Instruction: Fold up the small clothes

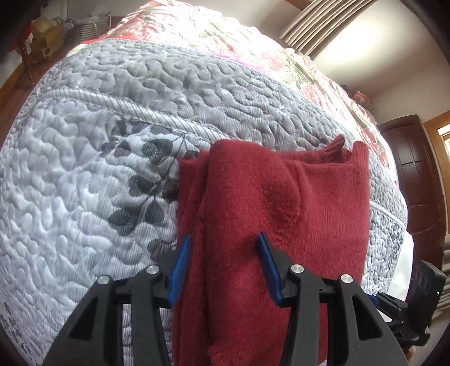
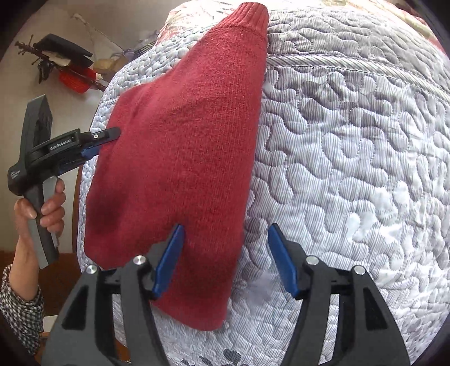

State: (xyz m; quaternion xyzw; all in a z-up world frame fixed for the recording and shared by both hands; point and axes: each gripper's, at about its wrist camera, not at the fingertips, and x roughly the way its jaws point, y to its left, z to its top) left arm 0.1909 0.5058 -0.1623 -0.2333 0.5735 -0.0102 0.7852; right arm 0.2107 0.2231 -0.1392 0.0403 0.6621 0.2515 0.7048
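A dark red knitted sweater (image 1: 281, 197) lies folded on the grey quilted bedspread (image 1: 84, 183). My left gripper (image 1: 226, 264) is open, its blue pads straddling a thick fold at the garment's left edge. In the right wrist view the sweater (image 2: 197, 126) stretches away, its ribbed cuff (image 2: 253, 19) at the far end. My right gripper (image 2: 225, 253) is open at the sweater's near end: the left pad is over the red knit, the right pad over bare quilt. The left gripper (image 2: 104, 142) shows there at the sweater's left edge, held by a hand (image 2: 42, 208).
The bedspread (image 2: 351, 169) fills most of both views, with a floral quilt (image 1: 253, 36) further up the bed. A dark wooden wardrobe (image 1: 416, 183) stands right of the bed. Boxes and clutter (image 1: 45, 36) sit beyond the bed's left side.
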